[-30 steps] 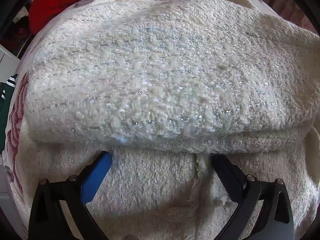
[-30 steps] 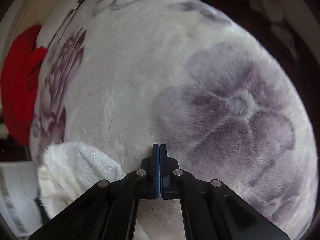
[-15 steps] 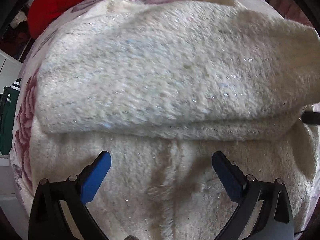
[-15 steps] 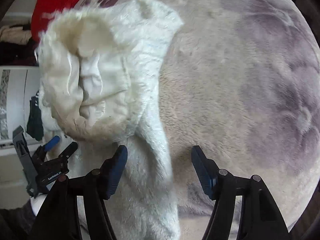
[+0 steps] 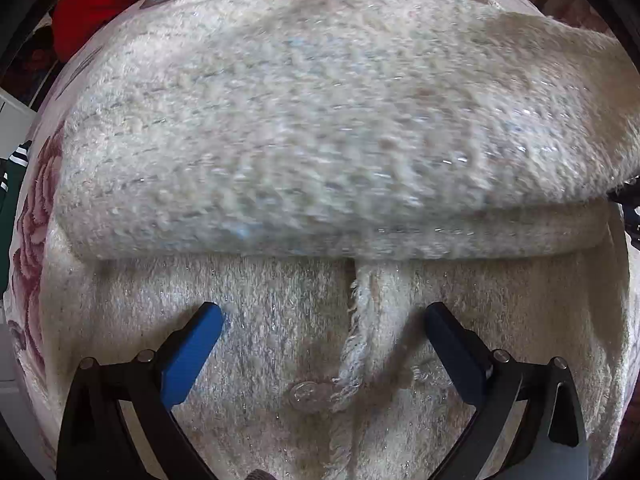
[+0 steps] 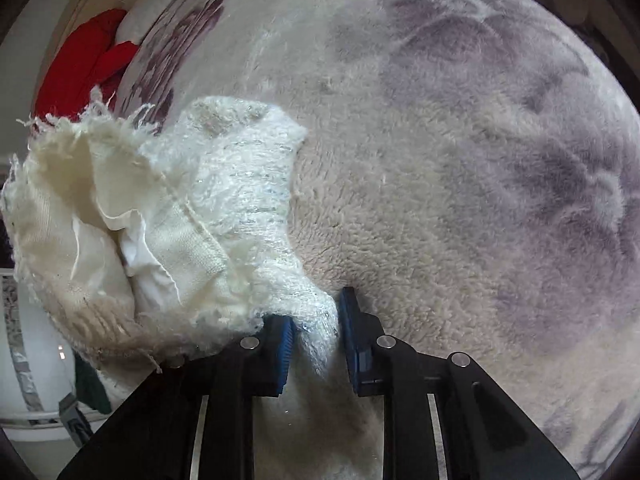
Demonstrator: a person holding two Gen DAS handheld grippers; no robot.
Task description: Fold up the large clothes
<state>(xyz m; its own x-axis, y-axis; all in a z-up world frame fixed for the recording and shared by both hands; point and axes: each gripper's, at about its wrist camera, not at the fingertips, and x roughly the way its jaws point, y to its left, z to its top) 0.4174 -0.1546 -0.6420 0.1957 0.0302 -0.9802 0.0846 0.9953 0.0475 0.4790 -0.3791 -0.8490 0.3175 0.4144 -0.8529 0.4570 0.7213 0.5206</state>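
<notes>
Covering the whole work surface, a plush blanket point(image 6: 460, 200) printed with large purple flowers lies beneath everything in both wrist views. On it, filling most of the left wrist view, rests a cream bouclé garment point(image 5: 340, 128) shot with glittering threads; its far portion is folded over toward the near side, forming a thick rolled edge that runs left to right across the middle of the frame. Below that fold, a fringed front edge point(image 5: 354, 340) runs toward the camera, and a round clear button point(image 5: 306, 394) sits just beside its near end. A red cloth point(image 5: 108, 4) is bunched at the far left, off the blanket's edge. The left gripper point(image 5: 324, 332) hovers over the garment's near layer, its blue-padded fingers spread wide and gripping nothing. In the right wrist view, the right gripper point(image 6: 316, 332) has its jaws drawn close together, pinching a twist of the cream fabric between the blue pads; the bunched sleeve end point(image 6: 132, 220), showing pale lining and frayed fringe, spills to the left of the fingers.
</notes>
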